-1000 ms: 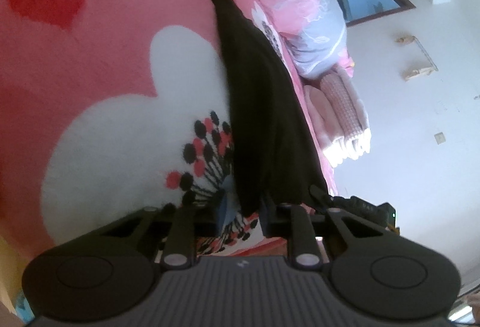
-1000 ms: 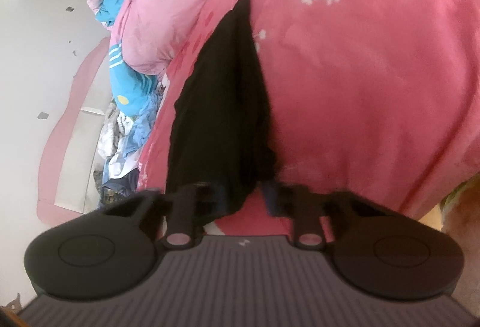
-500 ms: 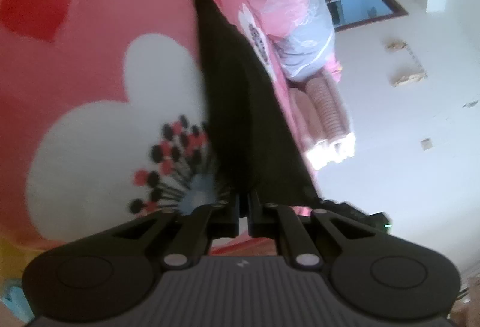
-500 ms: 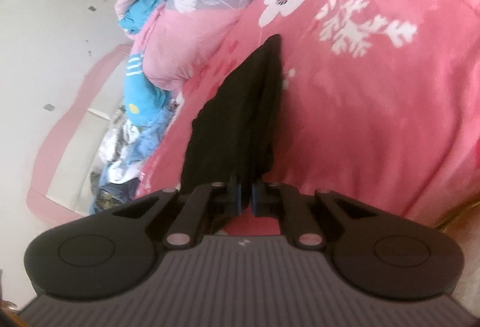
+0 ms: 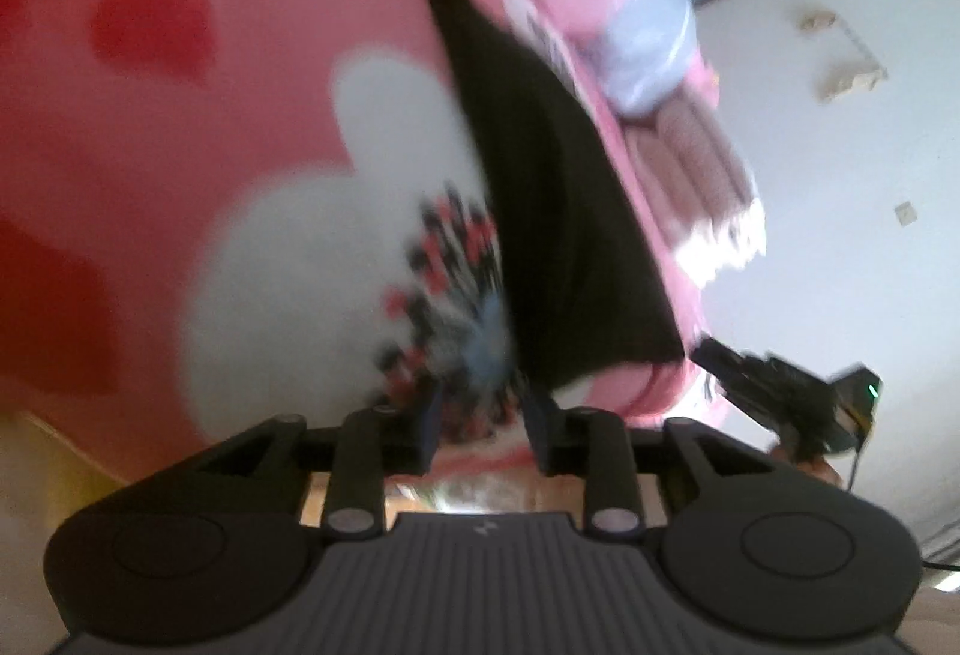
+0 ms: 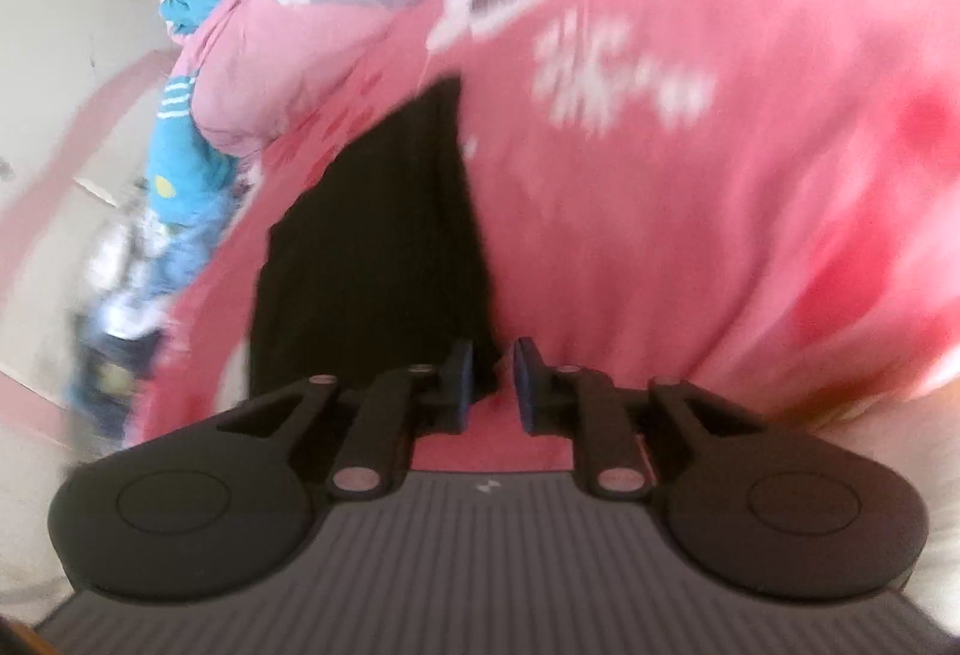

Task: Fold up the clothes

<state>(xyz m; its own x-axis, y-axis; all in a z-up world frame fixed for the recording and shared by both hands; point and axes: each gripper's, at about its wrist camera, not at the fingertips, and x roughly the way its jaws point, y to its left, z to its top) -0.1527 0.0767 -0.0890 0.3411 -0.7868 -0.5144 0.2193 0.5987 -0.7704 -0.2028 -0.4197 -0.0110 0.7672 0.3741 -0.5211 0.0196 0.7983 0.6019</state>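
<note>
A black garment [image 5: 558, 211] lies in a long folded strip on the pink flowered blanket [image 5: 180, 175]. My left gripper [image 5: 483, 409] is open just short of the strip's near end, with nothing between its fingers. In the right wrist view the same black garment [image 6: 372, 259] stretches away over the blanket [image 6: 720, 235]. My right gripper [image 6: 492, 385] is open at its near corner; the cloth edge lies by the left finger and pink shows through the gap. The right gripper [image 5: 780, 397] also shows in the left wrist view, past the garment's other near corner. Both views are motion-blurred.
A bundled pink and grey quilt [image 5: 630, 12] and folded pink towels [image 5: 702, 175] lie along the bed's far side. A heap of blue and white clothes [image 6: 180, 175] hangs off the bed edge above the pale floor [image 6: 48, 54].
Half a second ago both grippers were shut on the garment's near edge. Both have now opened and let it go, and the garment rests on the blanket. Both cameras are moving.
</note>
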